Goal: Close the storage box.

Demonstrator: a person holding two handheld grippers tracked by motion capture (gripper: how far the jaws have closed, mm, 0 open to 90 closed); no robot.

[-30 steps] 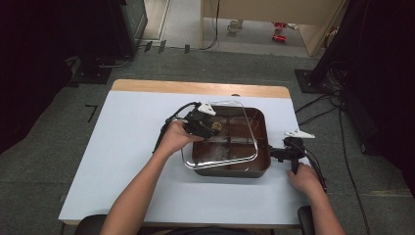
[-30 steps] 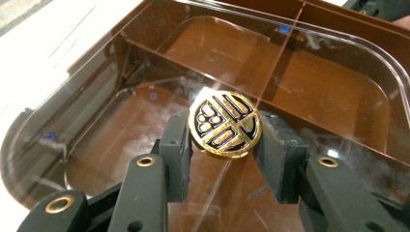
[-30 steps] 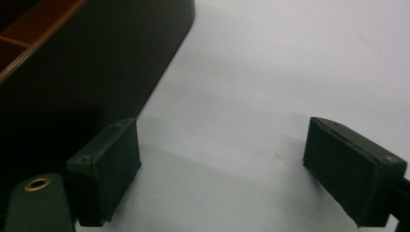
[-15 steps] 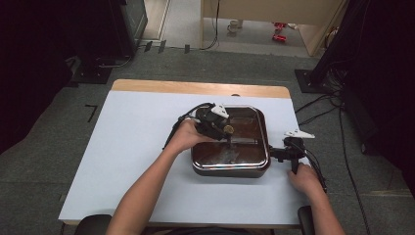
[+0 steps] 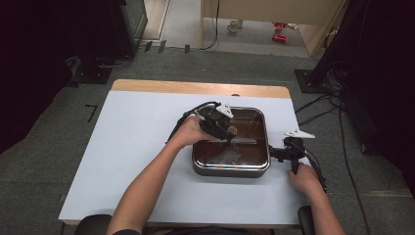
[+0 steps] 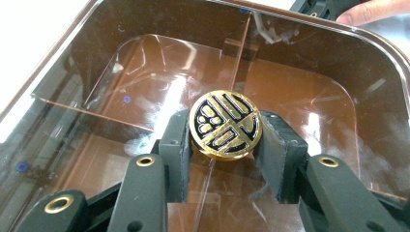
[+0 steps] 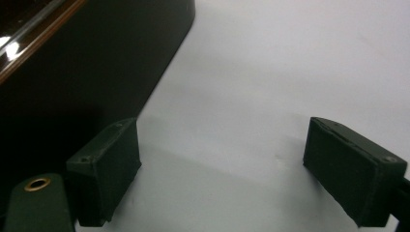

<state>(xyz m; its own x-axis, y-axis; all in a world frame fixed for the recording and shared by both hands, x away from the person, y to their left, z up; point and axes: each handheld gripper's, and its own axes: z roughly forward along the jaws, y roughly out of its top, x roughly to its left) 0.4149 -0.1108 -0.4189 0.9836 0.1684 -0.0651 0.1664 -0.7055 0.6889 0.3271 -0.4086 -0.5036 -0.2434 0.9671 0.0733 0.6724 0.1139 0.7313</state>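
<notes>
A dark square pan (image 5: 230,171) stands on the white table (image 5: 132,147), right of centre. A brown see-through lid (image 6: 145,72) lies over it, with a round gold knob (image 6: 225,124) in its middle. My left gripper (image 6: 225,145) is shut on that knob, one black pad on each side; from above, the left gripper (image 5: 222,125) sits over the pan's left half, knob (image 5: 231,130) at its tip. My right gripper (image 7: 232,169) stands open low over the table beside the pan's dark wall (image 7: 72,72), with nothing between its pads. From above, the right gripper (image 5: 280,153) is at the pan's right side.
The table has a wooden strip (image 5: 195,88) along its far edge and wide bare room left of the pan. Cables (image 5: 318,112) and dark stands lie on the grey floor to the right. Both forearms come in from the near edge.
The left gripper moved right with the lid, which was raised and offset toward the left; it now lies square over the pan. The right gripper kept still.
</notes>
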